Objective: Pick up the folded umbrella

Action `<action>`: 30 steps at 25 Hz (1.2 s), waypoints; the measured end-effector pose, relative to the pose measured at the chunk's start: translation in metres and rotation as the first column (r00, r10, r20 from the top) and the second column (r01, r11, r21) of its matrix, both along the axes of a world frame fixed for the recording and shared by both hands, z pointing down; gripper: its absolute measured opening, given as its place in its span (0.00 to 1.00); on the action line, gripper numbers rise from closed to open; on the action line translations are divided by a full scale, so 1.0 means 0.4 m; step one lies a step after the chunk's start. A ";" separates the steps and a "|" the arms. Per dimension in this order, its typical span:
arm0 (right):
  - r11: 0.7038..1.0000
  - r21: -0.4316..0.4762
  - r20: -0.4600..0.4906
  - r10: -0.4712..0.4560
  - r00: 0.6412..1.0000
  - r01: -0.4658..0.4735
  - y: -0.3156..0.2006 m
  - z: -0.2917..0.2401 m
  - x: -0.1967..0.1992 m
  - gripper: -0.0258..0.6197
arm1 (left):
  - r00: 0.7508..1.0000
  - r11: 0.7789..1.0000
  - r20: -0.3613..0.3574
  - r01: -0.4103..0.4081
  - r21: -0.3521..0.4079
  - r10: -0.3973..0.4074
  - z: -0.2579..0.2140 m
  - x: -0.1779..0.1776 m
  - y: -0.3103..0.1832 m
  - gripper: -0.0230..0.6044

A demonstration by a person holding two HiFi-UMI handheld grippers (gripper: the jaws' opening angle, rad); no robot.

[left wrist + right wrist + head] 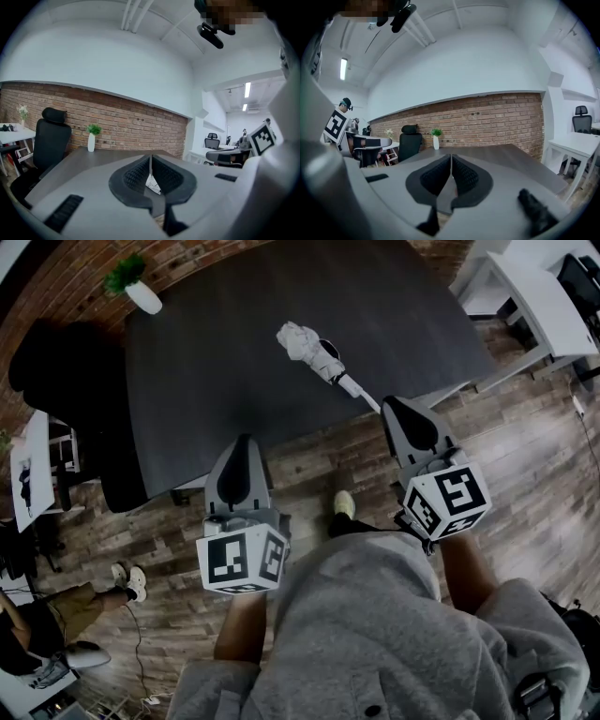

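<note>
The folded umbrella is white with a patterned canopy and lies on the dark table, near its front edge, with its handle toward me. A sliver of it shows behind the left gripper's jaws. My left gripper hangs over the table's front edge, left of and short of the umbrella, jaws pressed together and empty. My right gripper sits just off the handle's end, also shut with nothing held. In the gripper views the left gripper and the right gripper each show pads meeting in a thin line.
A white vase with a green plant stands at the table's far left corner. A black office chair is at the left end. White desks stand at the upper right. Another person's shoes rest on the wooden floor at the left.
</note>
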State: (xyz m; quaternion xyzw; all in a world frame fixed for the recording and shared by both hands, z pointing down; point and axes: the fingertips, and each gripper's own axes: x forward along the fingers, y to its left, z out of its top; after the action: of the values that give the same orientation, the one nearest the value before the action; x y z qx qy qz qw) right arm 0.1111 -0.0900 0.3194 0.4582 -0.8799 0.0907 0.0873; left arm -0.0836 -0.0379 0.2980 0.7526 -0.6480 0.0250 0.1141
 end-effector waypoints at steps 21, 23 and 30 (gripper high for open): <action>0.998 -0.014 0.025 -0.057 0.998 0.057 -0.131 0.017 0.045 0.08 | 0.999 0.999 0.038 0.038 0.006 -0.038 -0.011 0.065 -0.106 0.08; 0.998 -0.018 0.023 -0.063 0.998 0.063 -0.138 0.020 0.046 0.08 | 0.998 0.999 0.041 0.043 0.002 -0.043 -0.009 0.068 -0.109 0.08; 0.996 -0.024 0.015 -0.084 0.996 0.084 -0.141 0.027 0.035 0.08 | 0.997 0.998 0.046 0.055 -0.001 -0.055 -0.009 0.063 -0.103 0.08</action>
State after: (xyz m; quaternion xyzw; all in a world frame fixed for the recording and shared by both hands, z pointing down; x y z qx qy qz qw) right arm 0.1252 -0.1465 0.3300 0.4191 -0.8978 0.1009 0.0904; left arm -0.0583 -0.0793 0.2945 0.7335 -0.6710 0.0399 0.1007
